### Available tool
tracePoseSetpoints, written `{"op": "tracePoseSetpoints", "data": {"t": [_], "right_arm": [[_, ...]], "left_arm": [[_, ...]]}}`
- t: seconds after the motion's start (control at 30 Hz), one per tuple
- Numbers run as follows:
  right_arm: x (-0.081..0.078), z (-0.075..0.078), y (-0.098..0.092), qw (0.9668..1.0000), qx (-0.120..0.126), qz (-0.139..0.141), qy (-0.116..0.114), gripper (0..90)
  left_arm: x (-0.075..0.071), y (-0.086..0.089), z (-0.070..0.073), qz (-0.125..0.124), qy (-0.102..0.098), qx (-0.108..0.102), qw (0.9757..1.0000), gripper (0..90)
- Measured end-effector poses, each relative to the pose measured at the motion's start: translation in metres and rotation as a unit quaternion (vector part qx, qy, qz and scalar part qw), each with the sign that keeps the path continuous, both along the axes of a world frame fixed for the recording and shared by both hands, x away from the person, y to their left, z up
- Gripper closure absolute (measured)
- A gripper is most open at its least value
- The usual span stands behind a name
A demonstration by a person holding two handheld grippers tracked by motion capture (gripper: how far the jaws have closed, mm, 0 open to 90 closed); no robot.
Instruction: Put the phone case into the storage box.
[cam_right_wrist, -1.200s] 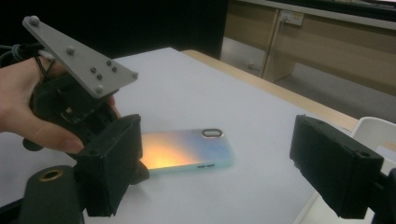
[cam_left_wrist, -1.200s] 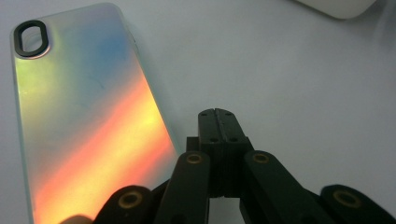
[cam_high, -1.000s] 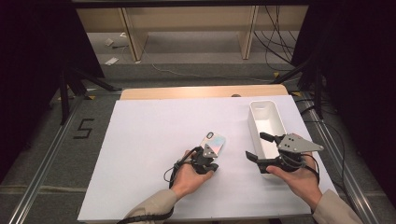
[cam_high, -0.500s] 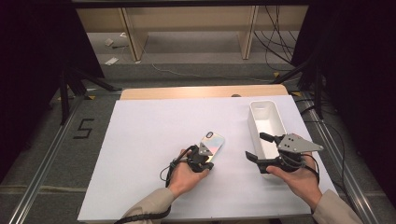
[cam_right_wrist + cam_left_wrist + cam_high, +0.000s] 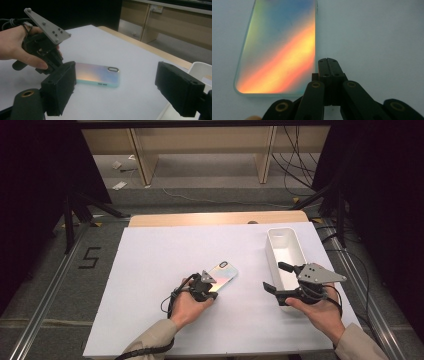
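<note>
A white sheet covers the worktop (image 5: pixel 150 320), whose wooden edge shows at the far side; beyond it are a grey floor, pale wooden furniture legs and cables. A white oblong bin (image 5: pixel 285 250) stands at the right. The right gripper (image 5: pixel 277 277) is open and empty beside it. The phone (image 5: pixel 222 276), flat and iridescent, lies mid-sheet; the right gripper view shows its camera ring. The left gripper (image 5: pixel 328 62), jaws closed together, sits just beside its near corner.
</note>
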State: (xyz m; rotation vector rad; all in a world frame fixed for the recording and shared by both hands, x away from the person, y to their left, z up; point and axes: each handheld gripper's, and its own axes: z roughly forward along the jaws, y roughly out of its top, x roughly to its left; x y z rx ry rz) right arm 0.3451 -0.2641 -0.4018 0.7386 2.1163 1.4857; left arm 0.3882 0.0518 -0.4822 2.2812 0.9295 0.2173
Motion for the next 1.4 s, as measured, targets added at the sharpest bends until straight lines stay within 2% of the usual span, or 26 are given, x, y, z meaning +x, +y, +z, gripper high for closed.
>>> {"op": "tracePoseSetpoints", "data": {"t": [0.37, 0.57, 0.63, 0.67, 0.7, 0.77, 0.8, 0.83, 0.87, 0.9, 0.93, 1.0, 1.07, 1.1, 1.17, 1.2, 1.23, 1.4], "right_arm": [[0.000, 0.000, 0.000, 1.0000, 0.000, 0.001, -0.001, 18.1], [0.000, 0.000, 0.000, 1.0000, 0.000, 0.001, -0.001, 18.2], [0.000, 0.000, 0.000, 1.0000, 0.000, 0.001, 0.001, 18.3], [0.000, 0.000, 0.000, 1.0000, 0.000, 0.001, 0.001, 18.3], [0.000, -0.001, 0.000, 1.0000, -0.002, 0.001, 0.000, 18.3], [0.000, -0.001, 0.000, 1.0000, -0.001, 0.002, 0.001, 18.3], [0.000, -0.001, 0.000, 1.0000, -0.001, 0.002, 0.001, 18.3], [0.000, 0.000, 0.000, 1.0000, -0.002, 0.002, 0.000, 18.4], [0.000, 0.000, 0.000, 1.0000, -0.001, 0.002, 0.001, 18.3], [0.000, 0.000, 0.001, 1.0000, -0.001, 0.002, 0.002, 18.3], [0.000, 0.000, 0.001, 1.0000, -0.002, 0.002, 0.002, 18.3], [0.000, -0.001, 0.001, 1.0000, -0.002, 0.002, 0.002, 18.3], [0.000, -0.001, 0.001, 1.0000, -0.002, 0.002, 0.002, 18.3], [0.000, 0.000, 0.001, 1.0000, -0.001, 0.002, 0.002, 18.3], [0.000, 0.000, 0.001, 1.0000, 0.000, 0.002, 0.002, 18.3], [0.000, 0.000, 0.001, 1.0000, 0.000, 0.002, 0.002, 18.3], [0.001, 0.000, 0.000, 1.0000, 0.000, 0.003, 0.000, 18.3], [0.001, 0.000, 0.000, 1.0000, -0.001, 0.003, -0.001, 18.3]], "left_arm": [[0.001, 0.005, 0.000, 0.004, 0.000, 0.001, 1.0000, 89.9], [-0.002, 0.005, 0.006, -0.014, -0.002, 0.007, 0.9999, 86.3], [-0.004, 0.003, 0.014, -0.021, -0.024, 0.013, 0.9994, 83.2], [-0.004, 0.003, 0.014, -0.021, -0.024, 0.013, 0.9994, 81.6], [-0.001, 0.001, 0.019, -0.017, -0.030, 0.007, 0.9994, 79.0], [0.004, 0.000, 0.023, -0.014, -0.037, 0.009, 0.9992, 70.1], [0.004, 0.000, 0.023, -0.014, -0.037, 0.009, 0.9992, 66.3], [0.007, 0.000, 0.025, -0.010, -0.043, 0.004, 0.9990, 66.3], [0.010, -0.001, 0.026, -0.004, -0.048, 0.004, 0.9988, 61.3], [0.014, -0.002, 0.027, -0.002, -0.050, 0.010, 0.9987, 55.3], [0.018, -0.003, 0.027, 0.003, -0.050, 0.014, 0.9987, 42.1], [0.029, -0.007, 0.025, 0.018, -0.043, 0.030, 0.9985, 27.9], [0.035, -0.011, 0.024, 0.017, -0.038, 0.050, 0.9979, 13.9], [0.035, -0.011, 0.024, 0.017, -0.038, 0.050, 0.9979, 12.2], [0.044, -0.017, 0.024, 0.007, -0.034, 0.071, 0.9969, 7.2], [0.044, -0.017, 0.024, 0.007, -0.034, 0.071, 0.9969, 5.4], [0.050, -0.019, 0.023, -0.001, -0.025, 0.088, 0.9959, 4.9], [0.061, -0.022, 0.015, -0.011, -0.012, 0.113, 0.9934, 4.5]]}}
